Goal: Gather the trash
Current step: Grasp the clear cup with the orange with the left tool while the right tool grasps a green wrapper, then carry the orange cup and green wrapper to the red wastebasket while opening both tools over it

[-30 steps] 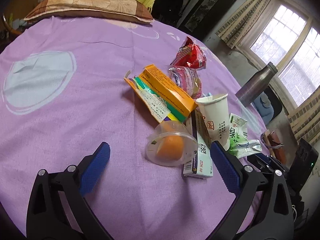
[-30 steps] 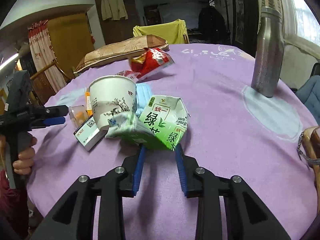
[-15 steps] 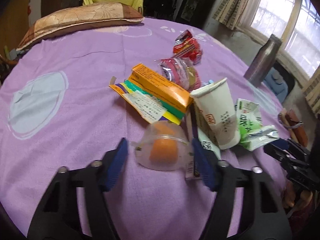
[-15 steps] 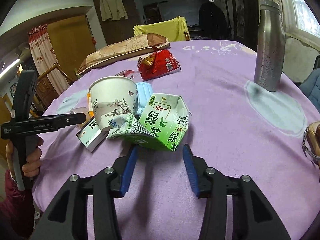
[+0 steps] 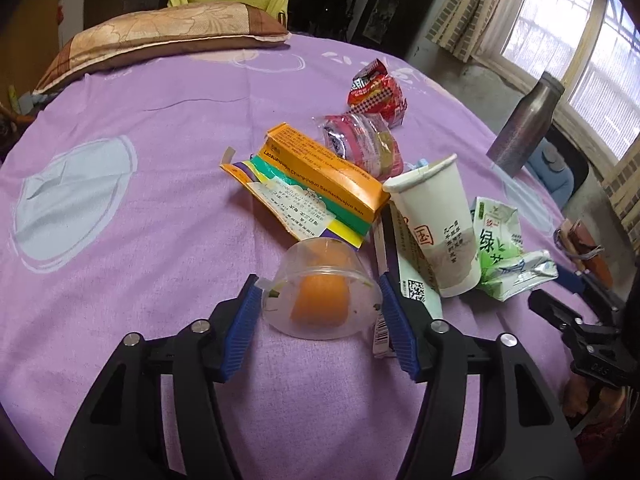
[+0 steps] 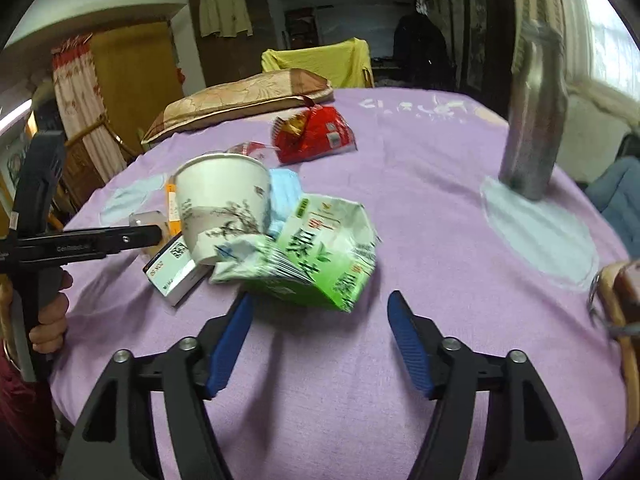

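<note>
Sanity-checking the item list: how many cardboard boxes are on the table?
2 boxes. The orange box lies mid-table behind the clear cup that the left tool brackets. The white box lies under the paper cup. More may be hidden.

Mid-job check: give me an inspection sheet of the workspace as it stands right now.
Surface: round table under a purple cloth.
Job's things: clear jelly cup, orange box, paper cup, crushed green carton, red wrapper, white small box, pink packet.
Clutter: steel bottle, pillow, brown item at the table edge.
Grippers: left gripper brackets the jelly cup, pads at its rim; right gripper open, short of the carton.
Cables: nothing seen.
Surroundings: yellow-draped chair, windows, wardrobe.
</note>
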Available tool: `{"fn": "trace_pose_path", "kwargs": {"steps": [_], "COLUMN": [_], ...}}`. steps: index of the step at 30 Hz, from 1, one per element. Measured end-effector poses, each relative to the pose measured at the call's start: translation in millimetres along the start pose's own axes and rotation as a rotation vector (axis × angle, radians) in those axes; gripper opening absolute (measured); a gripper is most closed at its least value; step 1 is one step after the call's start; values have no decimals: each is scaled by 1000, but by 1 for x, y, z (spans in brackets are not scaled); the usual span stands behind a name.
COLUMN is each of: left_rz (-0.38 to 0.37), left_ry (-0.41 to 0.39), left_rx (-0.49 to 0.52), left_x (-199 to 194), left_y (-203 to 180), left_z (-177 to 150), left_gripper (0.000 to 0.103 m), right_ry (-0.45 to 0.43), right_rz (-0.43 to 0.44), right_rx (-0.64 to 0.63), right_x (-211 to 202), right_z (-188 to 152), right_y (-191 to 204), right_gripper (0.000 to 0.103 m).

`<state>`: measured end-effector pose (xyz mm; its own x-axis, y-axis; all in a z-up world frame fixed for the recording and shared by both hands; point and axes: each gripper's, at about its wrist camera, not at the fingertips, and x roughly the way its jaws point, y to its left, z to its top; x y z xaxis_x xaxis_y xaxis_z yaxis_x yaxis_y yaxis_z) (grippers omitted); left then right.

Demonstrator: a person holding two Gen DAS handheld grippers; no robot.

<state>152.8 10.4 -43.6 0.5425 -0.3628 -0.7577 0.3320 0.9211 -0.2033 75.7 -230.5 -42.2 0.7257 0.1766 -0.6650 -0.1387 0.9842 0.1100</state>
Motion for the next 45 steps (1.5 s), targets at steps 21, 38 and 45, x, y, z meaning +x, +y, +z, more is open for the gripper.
{"fn": "trace_pose_path", "kwargs": {"steps": [21,38,45], "left_rz": [-101,-171,-242], "left_ry": [-160,-224,-236], "left_rx": [-35,62,139], "left_x": [-37,-96,-109], "left_y": [8,-61,-110], "left_z": [-6,-24,-30], "left_gripper": [56,56,56], "right_ry": [-93,-261,-332], "right_rz": [21,-6,-83], "right_rx": [-18,74,113], "right_x": [-29,-140,-202], "right_z": [12,-18,-45], "right_y": [2,-30,-55], "right_gripper": [5,5,5]}}
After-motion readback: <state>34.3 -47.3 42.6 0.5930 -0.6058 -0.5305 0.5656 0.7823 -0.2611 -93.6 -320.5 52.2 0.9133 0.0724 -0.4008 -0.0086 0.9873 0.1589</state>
